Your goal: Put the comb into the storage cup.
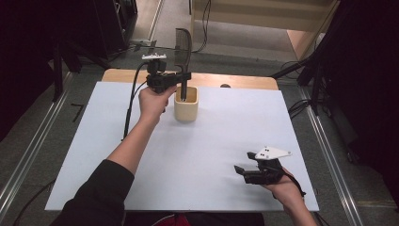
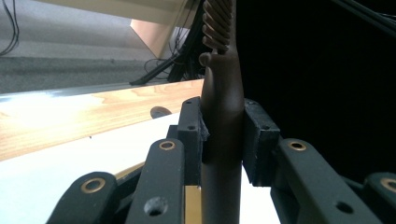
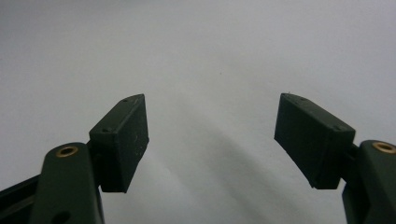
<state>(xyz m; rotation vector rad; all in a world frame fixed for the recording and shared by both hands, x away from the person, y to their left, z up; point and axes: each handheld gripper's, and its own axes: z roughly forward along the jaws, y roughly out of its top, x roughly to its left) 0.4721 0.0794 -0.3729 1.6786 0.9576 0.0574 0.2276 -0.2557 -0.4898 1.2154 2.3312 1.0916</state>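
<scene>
So I'm holding my left gripper (image 1: 184, 75) up at the far side of the table, and its jaws are clamping the handle of a dark brown comb (image 1: 182, 52). The comb is standing upright: the toothed part is sticking up above the jaws, and the handle end is reaching down into a small cream-coloured cup (image 1: 186, 109) that's sitting on the white tabletop (image 1: 211, 141), just beside my left hand (image 1: 153, 101). I can't tell whether the tip is touching the bottom of the cup or just hanging inside it.

From the left gripper view, the comb (image 2: 222, 135) is running straight up between the two black pads (image 2: 261, 140), which are pressing in on it from both sides, with the first teeth showing up top. Behind it I'm seeing a strip of bare wood (image 2: 70, 119) along the table's far edge.

My right gripper (image 1: 245, 172) is hanging out well apart from all that, down at the near right part of the tabletop, low over the surface, pointing left. Its jaws are spread wide with nothing between them. In the right gripper view, the gripper (image 3: 211, 135) is just looking at plain white tabletop (image 3: 210, 56) through the gap. The grey three-cornered plate (image 1: 273, 153) is sitting on top of it, and my right hand (image 1: 286, 189) is gripping it from below.
</scene>
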